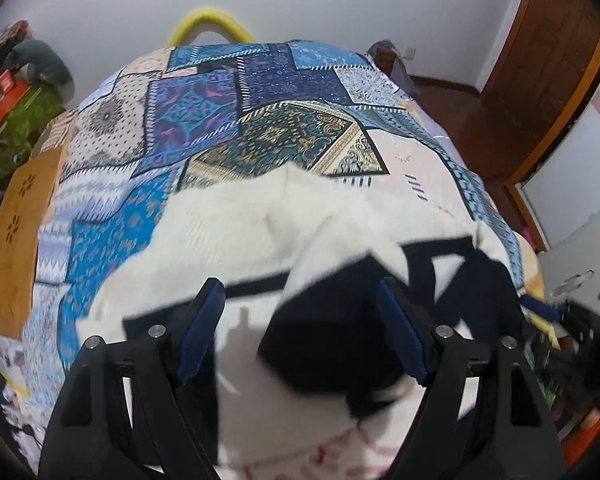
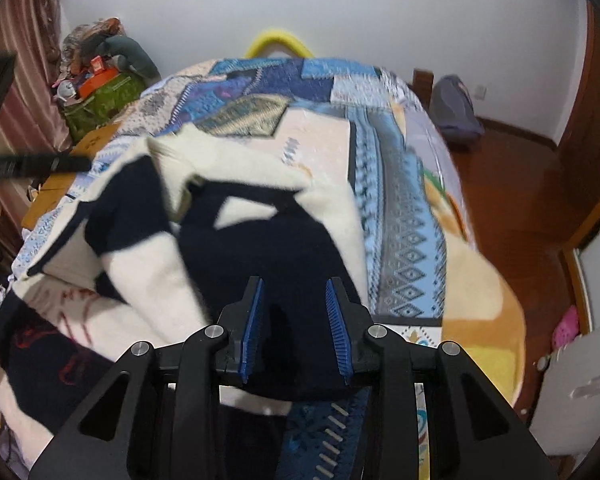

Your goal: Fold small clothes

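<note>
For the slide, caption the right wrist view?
Right gripper, fingers open, poised over the white-and-navy sweater lying on a patchwork-quilted bed.

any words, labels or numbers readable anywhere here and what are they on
None can be read in either view.
Red marks on the white and navy garment: look like lettering or a print, too blurred to read.
Orange box in the pile beside the bed: pale label patch, too small to read.
Quilt: patterns only, no words.
</note>
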